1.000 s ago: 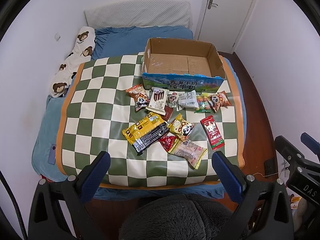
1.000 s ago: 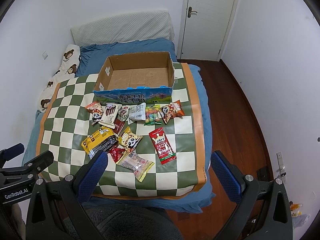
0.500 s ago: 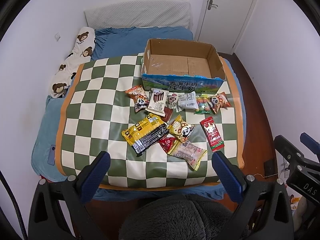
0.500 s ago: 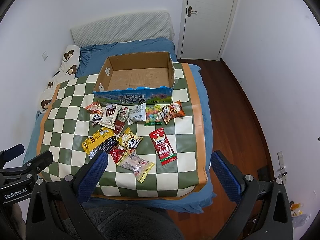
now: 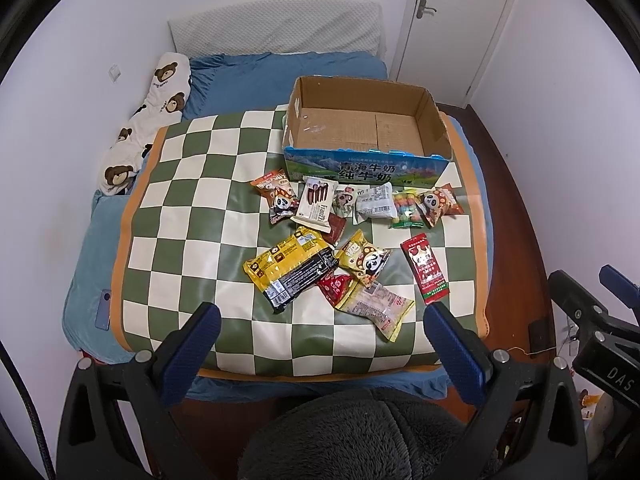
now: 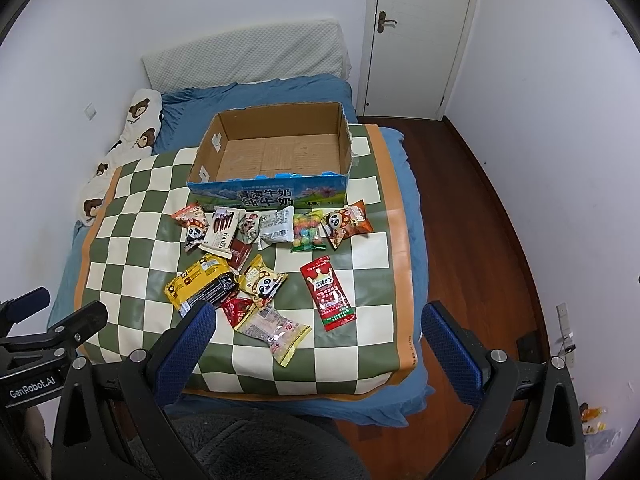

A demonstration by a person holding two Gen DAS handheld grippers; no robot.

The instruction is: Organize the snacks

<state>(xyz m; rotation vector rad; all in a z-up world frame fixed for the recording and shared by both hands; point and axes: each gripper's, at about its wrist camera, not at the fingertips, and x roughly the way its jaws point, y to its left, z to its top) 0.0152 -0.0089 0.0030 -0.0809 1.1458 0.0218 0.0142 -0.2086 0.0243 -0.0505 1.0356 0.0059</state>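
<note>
Both the left tongs (image 5: 320, 330) and right tongs (image 6: 316, 330) gape wide, holding nothing, short of the checkered mat's (image 5: 192, 200) six o'clock edge. Bare squares run toward nine o'clock. One cardboard box (image 5: 366, 132) sits at twelve o'clock, near the mat's three o'clock border. About twelve snack packets (image 5: 348, 240) lie scattered before it, several overlapping: glossy yellow, red, white.

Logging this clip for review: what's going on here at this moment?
Nothing has been picked up yet. Both the left gripper and the right gripper hover open above the near edge of the checkered mat, holding nothing. The snack packets lie scattered on the mat in front of the cardboard box, whose visible floor is bare.
</note>
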